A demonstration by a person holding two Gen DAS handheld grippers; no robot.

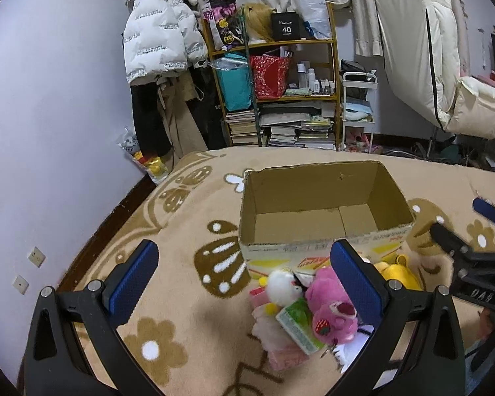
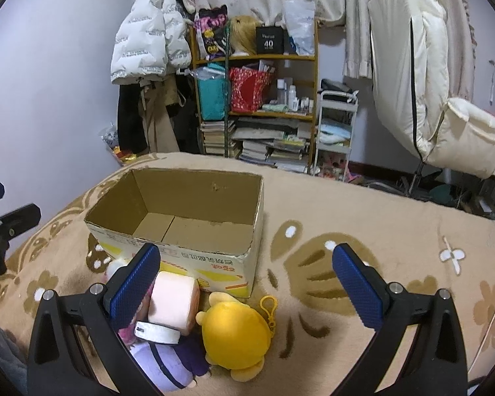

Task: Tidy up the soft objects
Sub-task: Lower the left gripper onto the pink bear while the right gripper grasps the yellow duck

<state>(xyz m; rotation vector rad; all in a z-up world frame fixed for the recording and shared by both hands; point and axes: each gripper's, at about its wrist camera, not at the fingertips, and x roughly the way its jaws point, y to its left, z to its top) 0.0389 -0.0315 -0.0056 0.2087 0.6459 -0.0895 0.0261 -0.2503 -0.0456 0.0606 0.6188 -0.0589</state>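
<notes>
**Both grippers wide open above the toy pile, box empty**

We hold the left gripper (image 1: 244, 279) over the blanket (image 1: 168, 231), its two blue-padded fingers spread wide apart with nothing between them. Its right pad stands in front of the pile of soft toys, its left pad over bare blanket. We hold the right gripper (image 2: 247, 280) the same way: fingers wide apart, gripping nothing, with its left pad in front of the pile.

The cardboard box (image 1: 320, 194) sits open-topped on the blanket, and we see only its bare floor inside. The toys lie in a heap on the blanket just in front of the box's near wall, some touching it. From the left wrist view we make out a pink bear (image 1: 333, 307), a small white plush (image 1: 282, 288) beside it, a green and white packet (image 1: 298, 328) leaning against the bear, and a yellow plush (image 1: 396, 269) partly hidden behind the gripper pad. From the right wrist view the yellow plush (image 2: 236, 333) lies nearest, a yellow clip at its upper side, with a pale pink roll (image 2: 173, 300) to its left, touching the box front, and a purple and white plush (image 2: 168, 363) below that.

Beyond the blanket stand a shelf (image 1: 335, 76) crowded with books, bags and bottles, and a white puffer jacket (image 1: 158, 39) hanging by the wall.
</notes>
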